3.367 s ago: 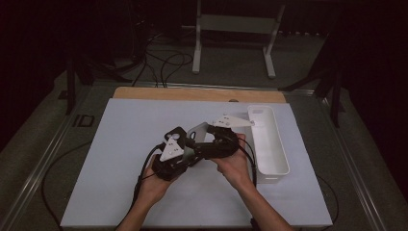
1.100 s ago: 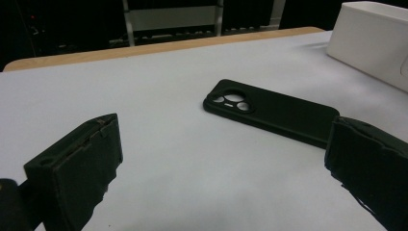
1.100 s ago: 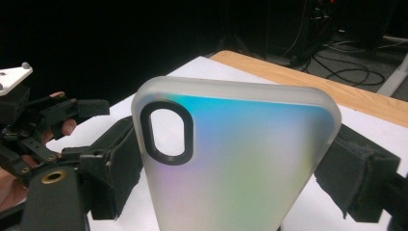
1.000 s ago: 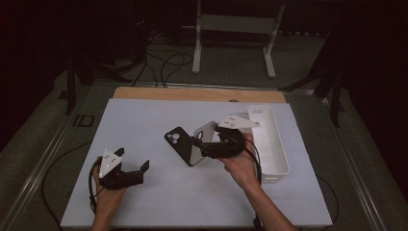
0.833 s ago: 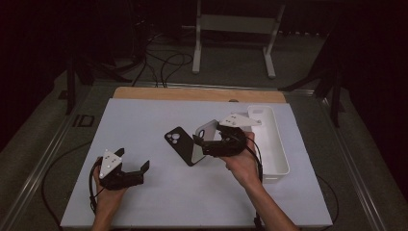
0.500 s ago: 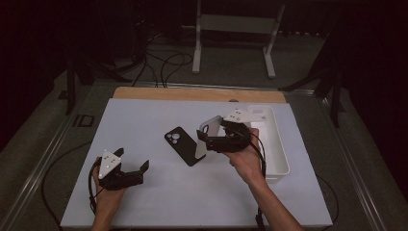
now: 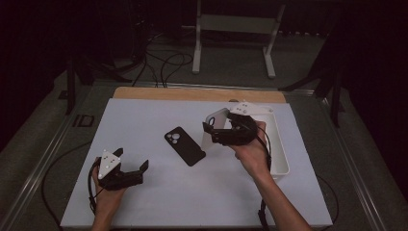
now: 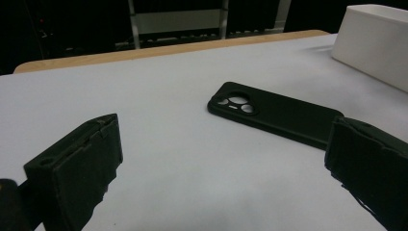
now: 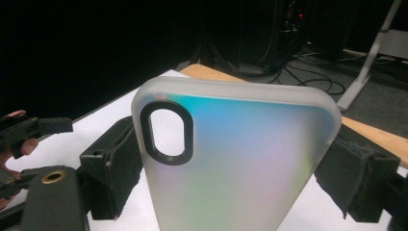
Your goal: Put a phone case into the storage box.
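Observation:
A frosted, iridescent phone case [image 9: 240, 159] with an oval camera hole stands upright between the jaws of my right gripper [image 9: 235, 192], whose pads press on its two long edges. In the high view that right gripper [image 7: 212, 132] holds the frosted case [image 7: 215, 124] lifted above the table, just left of the white bin. A black phone case [image 7: 184, 146] lies flat on the white table, camera holes up; it is also the black case [image 8: 274, 113] lying ahead of my left gripper [image 8: 223, 183]. My left gripper [image 7: 132, 162] rests at the front left, open and empty.
A long white bin [image 7: 278, 144] stands along the right side of the white table top [image 7: 144, 120]; its wall [image 8: 375, 43] shows at the far right of the left gripper view. A wooden strip [image 7: 192, 94] borders the far edge. Cables and a stand lie on the floor beyond.
Both hands were together at the middle; the left one has drawn back to the front left. My right gripper has lifted the frosted case up and right, away from the black case.

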